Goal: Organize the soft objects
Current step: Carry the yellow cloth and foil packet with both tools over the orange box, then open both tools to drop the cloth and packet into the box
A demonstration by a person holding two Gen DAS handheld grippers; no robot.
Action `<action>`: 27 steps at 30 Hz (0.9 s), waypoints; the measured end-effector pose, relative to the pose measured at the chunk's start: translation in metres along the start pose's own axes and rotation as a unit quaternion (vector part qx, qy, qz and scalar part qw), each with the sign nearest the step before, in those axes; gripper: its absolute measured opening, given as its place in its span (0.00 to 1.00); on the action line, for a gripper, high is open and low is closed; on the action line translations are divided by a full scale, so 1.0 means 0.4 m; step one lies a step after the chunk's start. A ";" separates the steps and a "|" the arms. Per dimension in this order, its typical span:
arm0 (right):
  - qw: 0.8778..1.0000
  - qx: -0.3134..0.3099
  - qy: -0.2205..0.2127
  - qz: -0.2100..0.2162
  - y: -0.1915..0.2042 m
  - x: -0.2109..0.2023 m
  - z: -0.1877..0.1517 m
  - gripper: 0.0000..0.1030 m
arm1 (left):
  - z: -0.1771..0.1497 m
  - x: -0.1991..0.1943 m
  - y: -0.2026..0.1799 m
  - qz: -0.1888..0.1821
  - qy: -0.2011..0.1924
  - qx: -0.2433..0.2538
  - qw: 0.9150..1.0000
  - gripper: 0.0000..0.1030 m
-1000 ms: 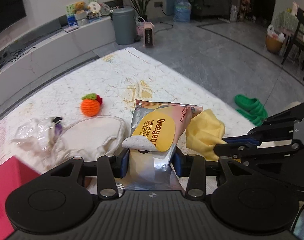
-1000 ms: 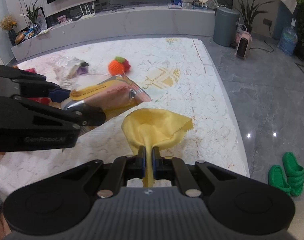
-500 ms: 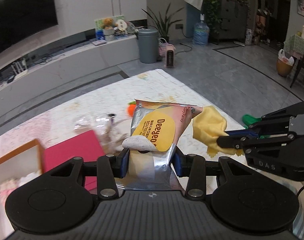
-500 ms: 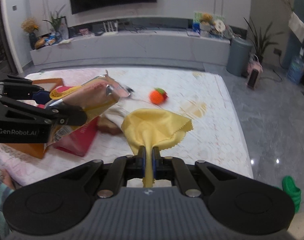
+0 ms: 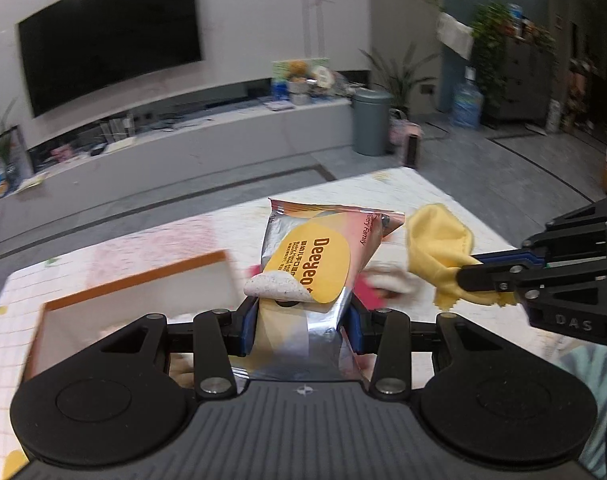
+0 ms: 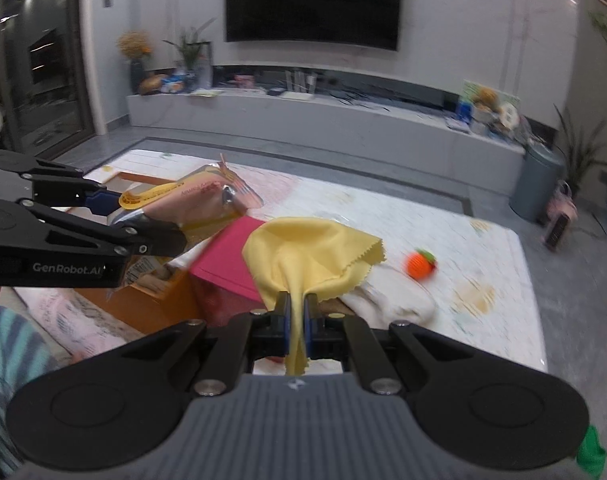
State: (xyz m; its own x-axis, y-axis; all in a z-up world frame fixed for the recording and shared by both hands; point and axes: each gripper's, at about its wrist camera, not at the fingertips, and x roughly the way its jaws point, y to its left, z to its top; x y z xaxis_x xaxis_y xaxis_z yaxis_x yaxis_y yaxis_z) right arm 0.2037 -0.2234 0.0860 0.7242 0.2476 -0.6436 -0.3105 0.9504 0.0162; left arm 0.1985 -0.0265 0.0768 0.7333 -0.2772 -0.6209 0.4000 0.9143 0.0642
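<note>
Big dark TV (image 6: 313, 0) on white wall w/ long low grey console (image 6: 343, 114) below — grey tile floor (image 5: 503, 168), grey bin (image 5: 370, 122) & plants at console's right end, glass doors (image 6: 43, 68) far left.

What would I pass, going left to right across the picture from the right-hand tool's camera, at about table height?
striped sleeve → left gripper with the snack packet → pink box → yellow cloth pinched in the right gripper → orange knitted toy → grey bin
</note>
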 end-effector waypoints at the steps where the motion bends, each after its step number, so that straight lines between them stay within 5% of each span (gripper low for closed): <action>1: 1.000 -0.005 -0.001 0.008 0.019 0.006 0.013 0.04 | -0.005 -0.009 0.026 0.009 0.000 -0.006 1.000 0.47; 13: 0.995 -0.038 0.024 0.084 0.233 0.185 0.150 0.04 | -0.075 -0.005 0.307 0.111 0.050 -0.080 0.989 0.47; 27: 0.987 -0.055 0.091 0.118 0.338 0.445 0.178 0.04 | -0.189 0.141 0.486 0.091 0.155 -0.157 0.971 0.47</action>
State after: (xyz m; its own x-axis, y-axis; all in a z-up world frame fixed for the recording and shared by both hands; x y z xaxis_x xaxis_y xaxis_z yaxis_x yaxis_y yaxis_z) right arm 0.3345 -0.0376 0.0280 0.5036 0.4119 -0.7594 -0.5292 0.8419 0.1057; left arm 0.2758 0.1578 -0.0049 0.5559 -0.0444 -0.8301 0.0560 0.9983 -0.0159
